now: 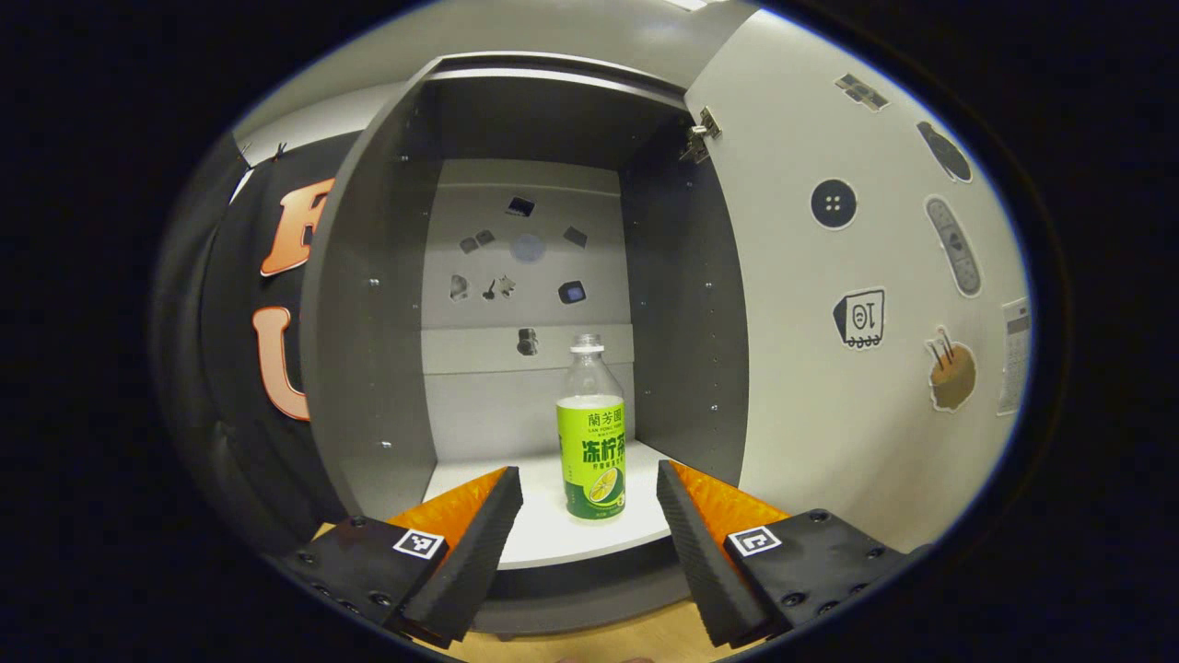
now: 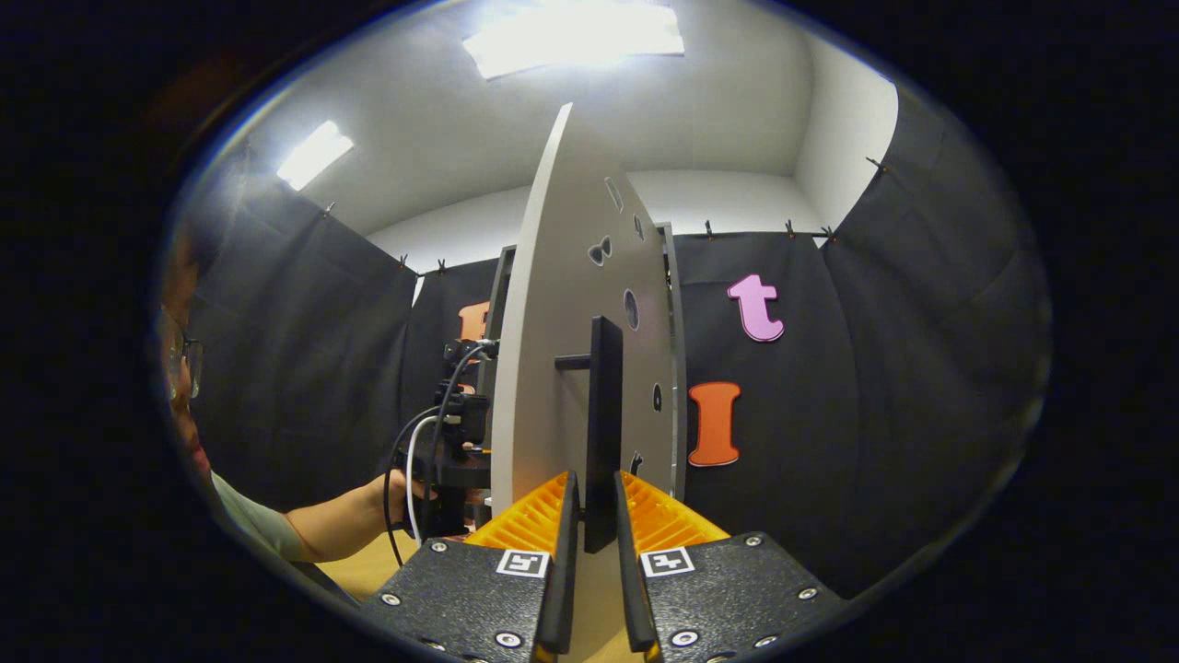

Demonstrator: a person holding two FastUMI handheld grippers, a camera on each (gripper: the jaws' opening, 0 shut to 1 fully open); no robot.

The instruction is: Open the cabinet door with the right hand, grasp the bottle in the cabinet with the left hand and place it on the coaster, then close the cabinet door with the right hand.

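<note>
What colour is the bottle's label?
Bright green, on the bottle in the cabinet, best in the left gripper view.

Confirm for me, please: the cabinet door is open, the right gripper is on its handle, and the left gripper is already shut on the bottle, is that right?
Not quite: the left gripper is open, its fingers spread apart short of the bottle, as the left gripper view shows. The rest holds: the cabinet door is open, and the right gripper is on its handle.
</note>
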